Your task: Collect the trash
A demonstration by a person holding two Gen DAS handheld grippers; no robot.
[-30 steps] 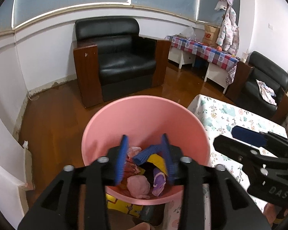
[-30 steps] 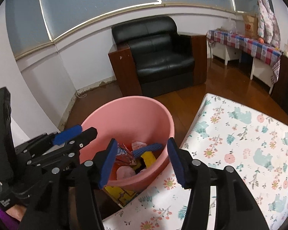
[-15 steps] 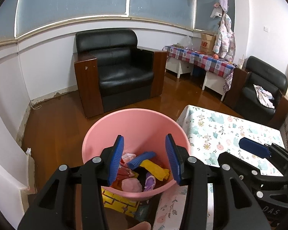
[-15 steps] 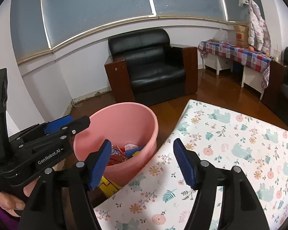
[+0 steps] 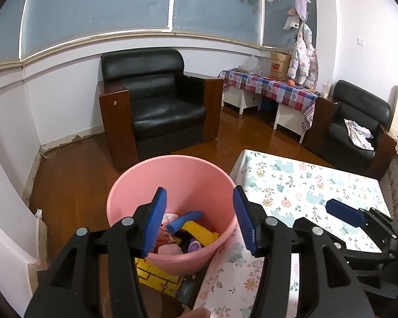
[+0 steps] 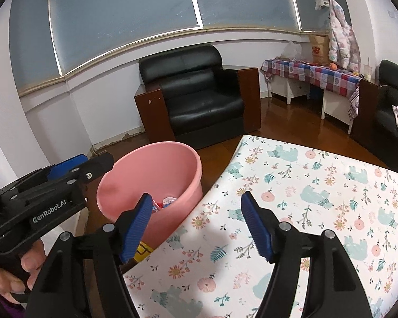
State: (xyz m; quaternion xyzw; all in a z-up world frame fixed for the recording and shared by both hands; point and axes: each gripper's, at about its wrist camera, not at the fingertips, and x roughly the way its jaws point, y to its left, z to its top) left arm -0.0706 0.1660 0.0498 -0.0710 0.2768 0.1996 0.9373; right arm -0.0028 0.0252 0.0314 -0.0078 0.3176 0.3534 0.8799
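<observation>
A pink bucket [image 5: 172,182] stands on the floor beside the table; it also shows in the right wrist view [image 6: 151,169]. Inside lie several pieces of trash: a blue piece [image 5: 184,220], a yellow piece [image 5: 200,234] and pink scraps [image 5: 169,250]. My left gripper [image 5: 199,222] is open and empty, above the bucket's near side. My right gripper [image 6: 196,225] is open and empty, above the table's left edge, to the right of the bucket. Each gripper shows in the other's view, the left one [image 6: 47,193] and the right one [image 5: 358,220].
The table wears a floral cloth [image 6: 318,198]. A yellow sheet [image 5: 156,275] lies on the floor under the bucket. A black armchair [image 5: 156,106] stands behind, a second one [image 5: 355,122] at the right, and a checkered side table [image 5: 273,90] by the wall.
Both grippers have pulled up and back from the bucket, and both jaws have opened wider. The right gripper has shifted right over the table.
</observation>
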